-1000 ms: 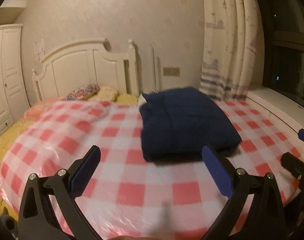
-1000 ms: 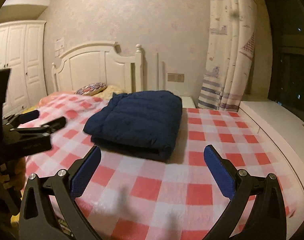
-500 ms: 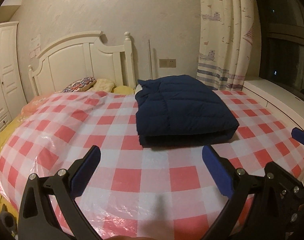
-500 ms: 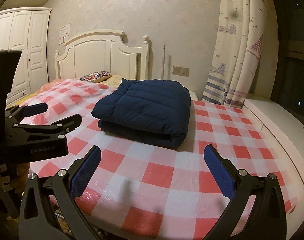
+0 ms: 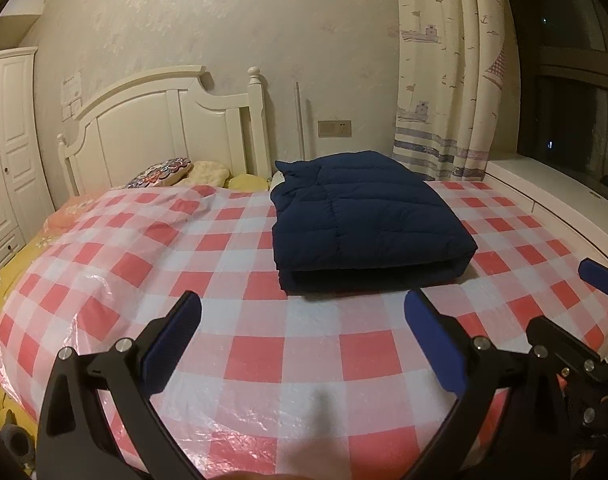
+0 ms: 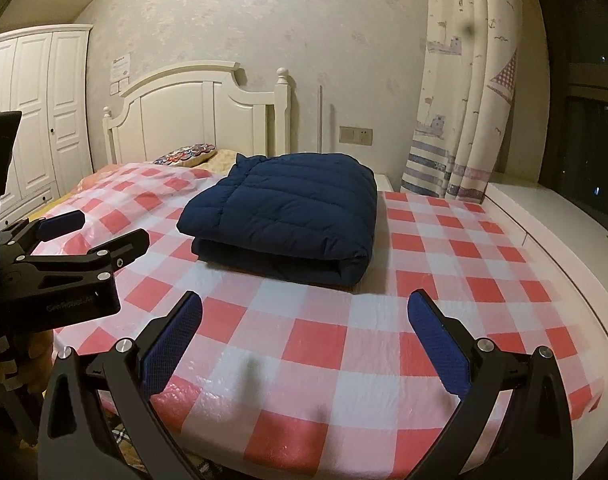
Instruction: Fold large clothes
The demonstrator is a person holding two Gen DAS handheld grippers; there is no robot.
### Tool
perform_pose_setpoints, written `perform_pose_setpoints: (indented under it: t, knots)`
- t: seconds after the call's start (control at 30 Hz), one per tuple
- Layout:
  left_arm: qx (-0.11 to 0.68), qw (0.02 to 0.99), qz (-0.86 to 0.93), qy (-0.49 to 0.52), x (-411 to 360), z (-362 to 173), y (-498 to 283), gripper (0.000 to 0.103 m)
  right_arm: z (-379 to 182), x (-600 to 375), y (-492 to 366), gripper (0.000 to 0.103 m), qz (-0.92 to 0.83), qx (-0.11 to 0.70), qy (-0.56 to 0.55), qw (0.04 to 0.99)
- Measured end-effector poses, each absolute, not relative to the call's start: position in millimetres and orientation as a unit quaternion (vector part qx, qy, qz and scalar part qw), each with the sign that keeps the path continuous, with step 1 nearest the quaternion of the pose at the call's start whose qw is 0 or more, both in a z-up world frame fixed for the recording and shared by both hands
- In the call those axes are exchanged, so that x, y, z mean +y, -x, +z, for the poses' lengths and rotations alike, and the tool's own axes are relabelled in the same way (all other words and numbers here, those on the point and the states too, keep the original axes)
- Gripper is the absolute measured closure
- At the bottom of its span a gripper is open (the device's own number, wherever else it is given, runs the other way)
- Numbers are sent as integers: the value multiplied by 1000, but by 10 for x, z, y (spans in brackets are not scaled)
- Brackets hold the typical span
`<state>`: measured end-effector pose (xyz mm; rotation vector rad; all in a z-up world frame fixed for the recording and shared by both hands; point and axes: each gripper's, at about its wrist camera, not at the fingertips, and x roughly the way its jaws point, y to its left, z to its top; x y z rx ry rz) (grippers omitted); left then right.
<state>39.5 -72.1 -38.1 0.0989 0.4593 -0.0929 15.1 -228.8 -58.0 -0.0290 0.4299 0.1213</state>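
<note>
Garment: a dark navy quilted puffer jacket (image 5: 363, 216), folded into a thick rectangular bundle with its layers stacked; the rounded fold edge faces the cameras, and the collar end points toward the headboard.
Garment position: it lies on the bed, on the far half toward the window side, well apart from both tongs.
Bed cover: a red-and-white checked plastic sheet (image 5: 260, 344) spread over the bed, glossy and lightly wrinkled; the jacket rests directly on it.
Left tongs: the left black tongs with blue pads (image 5: 302, 330) stand wide apart with nothing between them, hovering above the near edge of the checked sheet. In the right wrist view the same tongs (image 6: 88, 227) appear at the left edge, also parted and clear of the jacket.
Right tongs: the right black tongs with blue pads (image 6: 305, 332) are spread wide and hold nothing, poised over the near part of the sheet, short of the jacket.
Headboard: a white panelled wooden headboard (image 5: 164, 128) stands against the pale wall.
Pillows: a patterned multicoloured cushion (image 5: 160, 171) and a cream one beside it lie at the head of the bed.
Curtain: a cream curtain with sailing-boat print (image 5: 443, 68) hangs at the right, next to a dark window.
Wardrobe: a white panelled wardrobe (image 6: 36, 120) stands at the left.
</note>
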Motion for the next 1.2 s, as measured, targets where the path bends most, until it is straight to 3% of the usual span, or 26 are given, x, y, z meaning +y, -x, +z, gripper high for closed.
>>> perform_pose_setpoints:
  t: [1.2]
  knots:
    - [217,973,-44,-62,-753,-357,-357,2,-595,-2370,-143,4,46,204,-13,978]
